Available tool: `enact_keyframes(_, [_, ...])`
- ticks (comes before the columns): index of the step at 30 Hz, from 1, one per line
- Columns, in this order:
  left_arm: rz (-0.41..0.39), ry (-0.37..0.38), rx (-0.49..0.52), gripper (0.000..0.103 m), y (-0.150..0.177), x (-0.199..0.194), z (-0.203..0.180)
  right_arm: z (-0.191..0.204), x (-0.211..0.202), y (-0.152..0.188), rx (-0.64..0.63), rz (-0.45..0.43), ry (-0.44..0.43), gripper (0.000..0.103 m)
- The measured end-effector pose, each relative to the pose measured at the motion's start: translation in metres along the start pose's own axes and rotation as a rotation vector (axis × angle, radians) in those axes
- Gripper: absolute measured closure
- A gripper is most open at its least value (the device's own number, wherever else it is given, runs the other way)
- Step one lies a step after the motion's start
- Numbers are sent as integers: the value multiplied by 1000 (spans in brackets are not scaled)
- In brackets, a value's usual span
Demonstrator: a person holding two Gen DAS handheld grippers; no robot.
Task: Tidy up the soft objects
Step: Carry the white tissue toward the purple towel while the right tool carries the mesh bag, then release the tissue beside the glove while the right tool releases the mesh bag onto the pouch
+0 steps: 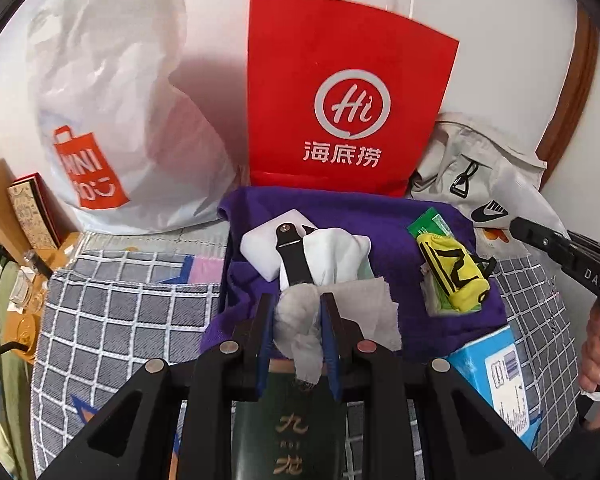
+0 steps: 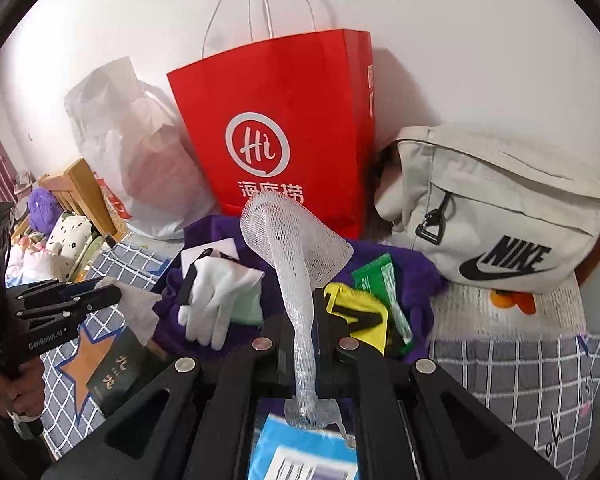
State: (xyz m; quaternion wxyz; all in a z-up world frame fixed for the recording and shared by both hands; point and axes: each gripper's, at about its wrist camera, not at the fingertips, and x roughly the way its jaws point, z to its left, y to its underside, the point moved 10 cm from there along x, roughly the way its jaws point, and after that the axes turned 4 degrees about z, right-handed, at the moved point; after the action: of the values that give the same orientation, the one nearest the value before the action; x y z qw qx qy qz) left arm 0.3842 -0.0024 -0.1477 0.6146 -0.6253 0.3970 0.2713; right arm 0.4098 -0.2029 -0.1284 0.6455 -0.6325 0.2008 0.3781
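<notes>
My left gripper is shut on a crumpled white tissue above the purple cloth; it also shows at the left of the right wrist view, with the tissue. My right gripper is shut on a white foam net sleeve, which stands up in front of the red paper bag. On the purple cloth lie a white glove, a black strap, a white pad, a yellow-black fabric item and a green packet.
A white plastic Miniso bag leans at the back left, a grey Nike bag at the back right. A dark green box and a blue box lie near me on the checked bedspread. Clutter sits at the far left.
</notes>
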Motion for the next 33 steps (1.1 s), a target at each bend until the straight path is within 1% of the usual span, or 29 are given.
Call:
enact_keyframes(2, [18, 4, 0, 81, -1, 9, -1, -4, 10, -2, 9, 21, -2, 98])
enact_keyframes(5, [24, 6, 16, 81, -2, 17, -5, -9, 25, -4, 2, 43, 5, 98])
enact_keyframes(11, [52, 8, 46, 81, -7, 39, -16, -22, 53, -4, 25, 73, 6, 98])
enact_keyframes(18, [77, 21, 81, 81, -13, 58, -29, -35, 74, 1, 48, 114, 1, 97])
enact_keyframes(22, [79, 21, 103, 80, -17, 65, -38, -35, 84, 5, 34, 136, -3, 97])
enact_keyframes(25, [88, 8, 118, 79, -18, 74, -43, -33, 90, 8, 24, 153, -6, 95])
enact_keyframes(29, [94, -2, 127, 79, -20, 82, -46, -31, 98, 12, 18, 174, -2, 95])
enact_keyframes(33, [93, -5, 136, 79, -24, 90, -47, -27, 108, 17, 19, 202, -16, 94])
